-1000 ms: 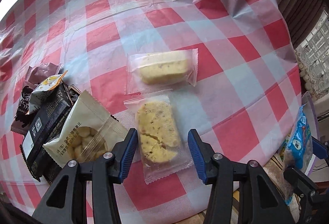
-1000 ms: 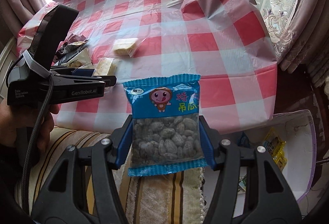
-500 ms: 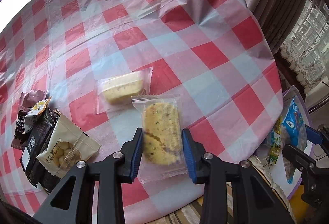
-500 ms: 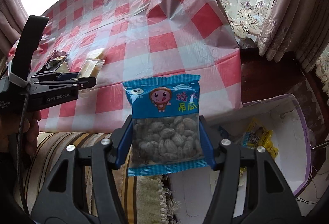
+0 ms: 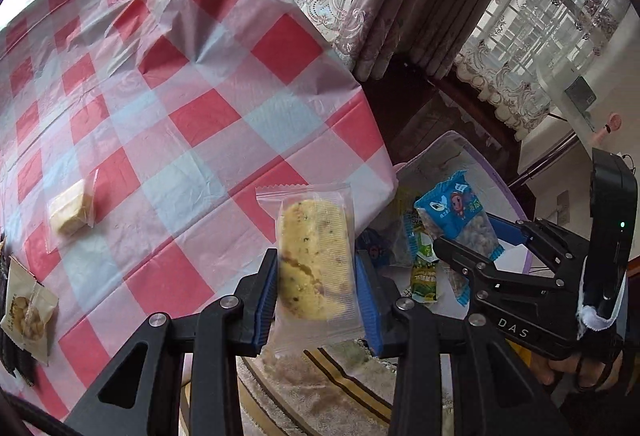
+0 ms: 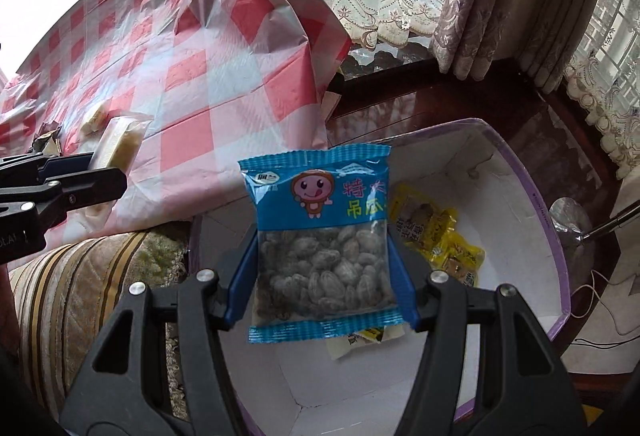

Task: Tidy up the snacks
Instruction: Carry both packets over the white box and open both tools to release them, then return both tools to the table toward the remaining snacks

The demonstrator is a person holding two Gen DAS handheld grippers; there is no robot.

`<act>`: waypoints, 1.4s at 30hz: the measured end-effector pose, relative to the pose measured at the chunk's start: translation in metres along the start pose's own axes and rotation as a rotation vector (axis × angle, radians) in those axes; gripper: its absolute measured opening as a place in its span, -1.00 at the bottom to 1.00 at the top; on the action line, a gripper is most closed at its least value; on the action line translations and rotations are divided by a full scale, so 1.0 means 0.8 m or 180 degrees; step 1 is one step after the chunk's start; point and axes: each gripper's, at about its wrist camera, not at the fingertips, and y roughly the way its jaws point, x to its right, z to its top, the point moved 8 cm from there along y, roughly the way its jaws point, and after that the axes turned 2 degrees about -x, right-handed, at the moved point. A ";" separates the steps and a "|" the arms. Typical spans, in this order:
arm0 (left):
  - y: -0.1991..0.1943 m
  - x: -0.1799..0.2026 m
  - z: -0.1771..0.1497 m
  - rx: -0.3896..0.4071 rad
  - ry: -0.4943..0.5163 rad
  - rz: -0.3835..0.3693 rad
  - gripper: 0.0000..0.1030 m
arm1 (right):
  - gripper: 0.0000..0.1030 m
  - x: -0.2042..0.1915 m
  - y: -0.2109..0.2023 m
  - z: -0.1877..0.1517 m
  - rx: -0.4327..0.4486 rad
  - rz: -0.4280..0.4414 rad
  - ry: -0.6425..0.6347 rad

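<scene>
Right now both grippers carry a load: the left gripper (image 5: 316,292) pinches a clear-wrapped biscuit (image 5: 314,262) near the table (image 5: 224,76) edge, and the right gripper (image 6: 322,276) clamps a blue seed packet (image 6: 320,240) above the white box (image 6: 516,172). Slippery film is the likely hazard; either pack could slide out short of the box. Both tools sit close, so a bump might knock one loose

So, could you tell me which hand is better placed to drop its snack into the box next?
Right: its gripper holds the blue packet over the box; the left gripper's biscuit hangs short of it.
</scene>
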 end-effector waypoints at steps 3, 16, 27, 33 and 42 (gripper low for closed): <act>0.017 0.031 -0.007 -0.0113 0.0158 -0.0093 -0.27 | 0.21 0.012 0.013 -0.012 -0.0088 -0.0004 0.0057; 0.049 0.062 -0.017 -0.0381 0.0278 -0.0241 -0.22 | 0.24 0.023 0.033 -0.035 -0.0292 -0.0027 0.0112; 0.020 0.045 -0.014 -0.0133 0.0130 -0.0184 0.09 | 0.62 0.007 0.006 -0.021 -0.0090 -0.0175 0.0014; -0.055 0.000 -0.001 0.0655 -0.0043 0.0176 0.37 | 0.76 -0.015 -0.028 0.010 0.0266 -0.0268 -0.0008; -0.154 -0.117 -0.053 0.1398 -0.0327 0.0548 0.47 | 0.84 -0.116 -0.074 0.053 0.0924 -0.0340 -0.0474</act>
